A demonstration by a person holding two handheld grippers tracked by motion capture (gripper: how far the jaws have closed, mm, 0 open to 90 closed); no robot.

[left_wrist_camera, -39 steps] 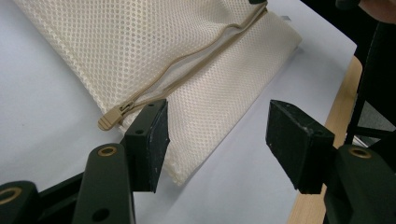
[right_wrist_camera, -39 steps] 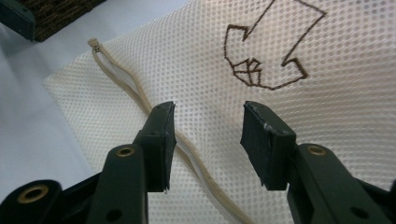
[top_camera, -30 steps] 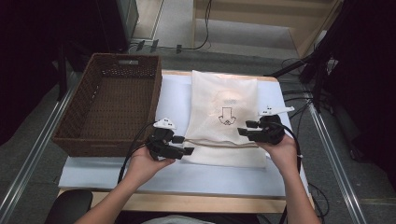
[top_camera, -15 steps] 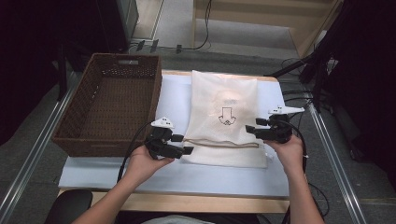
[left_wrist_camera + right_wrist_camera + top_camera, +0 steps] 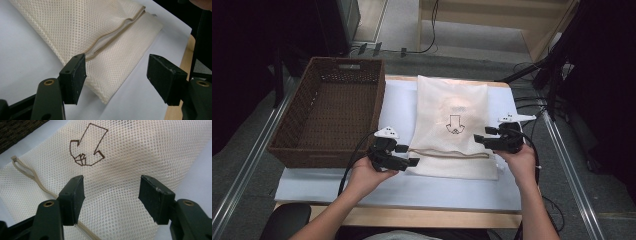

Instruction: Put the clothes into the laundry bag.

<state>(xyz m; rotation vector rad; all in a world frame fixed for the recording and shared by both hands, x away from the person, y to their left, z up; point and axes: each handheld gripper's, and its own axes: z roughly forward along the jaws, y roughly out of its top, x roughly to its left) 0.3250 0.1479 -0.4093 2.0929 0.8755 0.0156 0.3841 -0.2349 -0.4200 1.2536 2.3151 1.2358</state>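
A table (image 5: 462, 217) with a wooden front edge, covered by a white sheet (image 5: 397, 105), filled the centre of the high view. A brown wicker basket (image 5: 332, 112) stood at the left of the frame, its right wall over the sheet's left edge. A cream mesh bag (image 5: 454, 125) lay flat at centre, just right of the basket, with a brown arrow mark (image 5: 454, 123) printed on it and a tan cord (image 5: 447, 155) running across its lower part. The left gripper (image 5: 413, 161), held in the left hand (image 5: 364, 172), sat at lower centre-left, pointing right at the bag's lower left edge; in the left gripper view its jaws stood wide apart with nothing between them, the bag's corner (image 5: 105, 98) lying beyond the gap. The right gripper (image 5: 478, 138), held in the right hand (image 5: 519, 160), sat at centre-right over the bag's right edge, pointing left; in the right gripper view its jaws were likewise spread and empty above the mesh, below the arrow mark (image 5: 87, 145).
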